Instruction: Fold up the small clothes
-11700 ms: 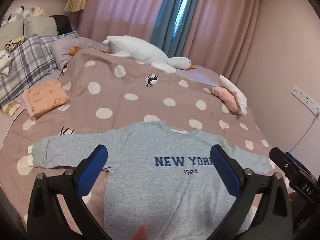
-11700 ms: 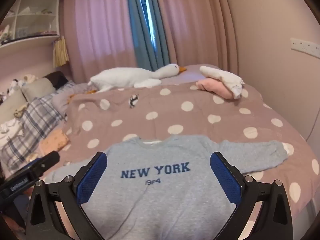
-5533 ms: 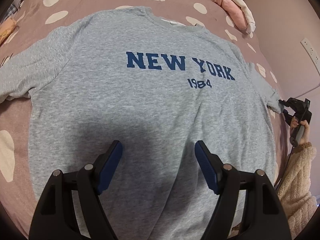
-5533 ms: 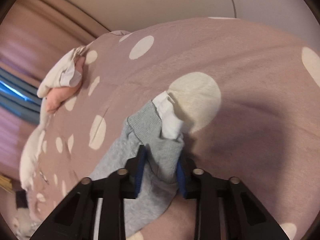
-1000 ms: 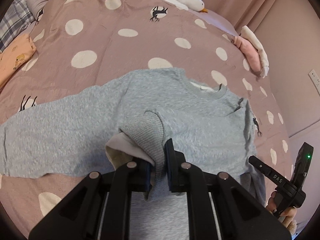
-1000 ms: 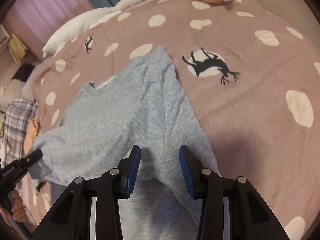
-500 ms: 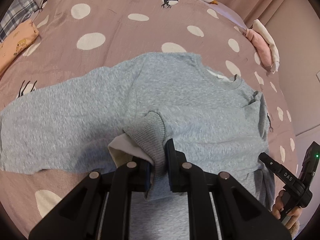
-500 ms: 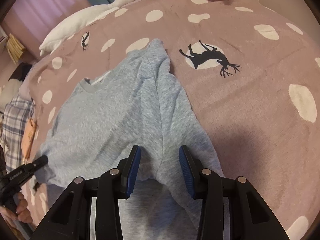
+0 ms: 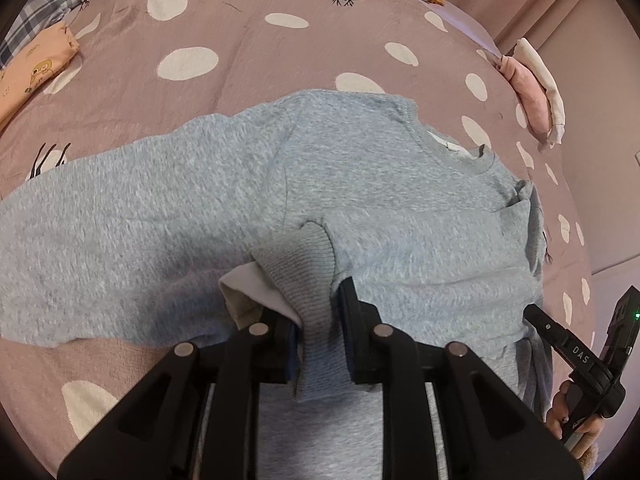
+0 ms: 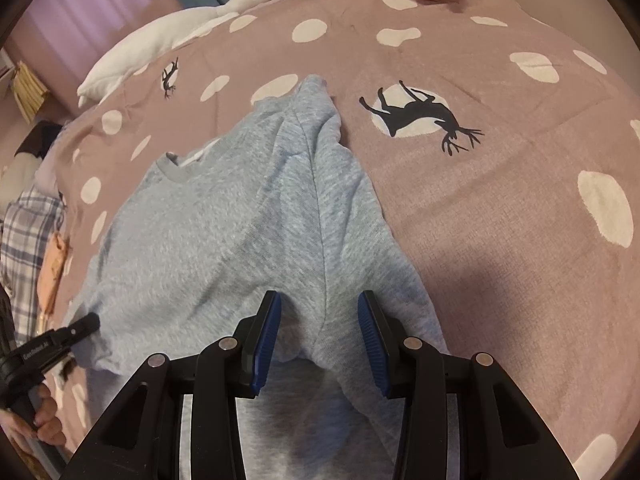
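Note:
A grey sweatshirt (image 9: 360,168) lies on the dotted bedspread (image 9: 224,92) with its print side hidden. Its right sleeve is folded inward across the body (image 10: 224,240). My left gripper (image 9: 316,304) has the ribbed grey sleeve cuff (image 9: 300,256) between its pads, low over the middle of the sweatshirt. Its jaws are opening, and the cuff still fills the gap. A white inner cuff (image 9: 248,284) pokes out to the left. My right gripper (image 10: 320,298) hovers open over the folded right side, with fabric lying below it and nothing pinched.
A folded orange garment (image 9: 36,72) lies at the far left. Pink and white clothes (image 9: 528,88) sit at the far right edge of the bed. A white goose plush (image 10: 180,36) and a plaid pillow (image 10: 24,232) are beyond the sweatshirt.
My left gripper has sunk toward the sweatshirt with the cuff, and the gap between its jaws has widened a little. The right gripper has kept still.

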Action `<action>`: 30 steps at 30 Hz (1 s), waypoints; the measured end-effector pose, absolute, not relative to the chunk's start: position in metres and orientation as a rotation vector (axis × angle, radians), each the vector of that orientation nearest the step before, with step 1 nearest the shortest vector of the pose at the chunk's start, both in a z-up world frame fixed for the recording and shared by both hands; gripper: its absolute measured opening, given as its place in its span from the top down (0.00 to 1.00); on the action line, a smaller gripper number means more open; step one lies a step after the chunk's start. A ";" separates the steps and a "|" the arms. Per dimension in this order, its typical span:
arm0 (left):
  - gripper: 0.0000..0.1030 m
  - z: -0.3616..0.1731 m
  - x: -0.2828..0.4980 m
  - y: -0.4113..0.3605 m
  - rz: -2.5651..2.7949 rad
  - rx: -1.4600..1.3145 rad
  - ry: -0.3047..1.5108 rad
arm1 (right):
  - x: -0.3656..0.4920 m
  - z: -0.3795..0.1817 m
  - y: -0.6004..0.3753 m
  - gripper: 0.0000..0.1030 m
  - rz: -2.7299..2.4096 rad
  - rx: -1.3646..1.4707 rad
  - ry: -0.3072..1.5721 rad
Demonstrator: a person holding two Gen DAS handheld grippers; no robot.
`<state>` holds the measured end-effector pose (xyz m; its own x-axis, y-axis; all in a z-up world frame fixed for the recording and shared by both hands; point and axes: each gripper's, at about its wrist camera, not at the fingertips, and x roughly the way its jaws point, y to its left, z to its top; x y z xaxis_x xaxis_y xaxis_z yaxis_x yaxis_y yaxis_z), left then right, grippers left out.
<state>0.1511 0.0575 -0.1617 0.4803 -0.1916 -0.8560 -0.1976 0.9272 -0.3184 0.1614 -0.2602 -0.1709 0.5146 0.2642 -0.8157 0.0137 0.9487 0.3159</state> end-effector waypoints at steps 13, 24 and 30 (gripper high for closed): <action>0.66 -0.162 0.141 0.067 0.013 -0.447 1.089 | 0.162 -0.171 -0.260 0.59 0.152 0.299 1.024; 0.67 -0.159 0.131 0.078 0.039 -0.489 1.079 | 0.162 -0.171 -0.260 0.59 0.150 0.295 1.024; 0.65 -0.169 0.131 0.076 0.049 -0.484 1.085 | 0.161 -0.171 -0.259 0.59 0.145 0.289 1.021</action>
<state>0.1308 0.0762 -0.1687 0.4768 -0.1947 -0.8572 -0.2717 0.8948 -0.3543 0.1614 -0.2587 -0.1709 0.5175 0.2531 -0.8174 0.0147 0.9525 0.3042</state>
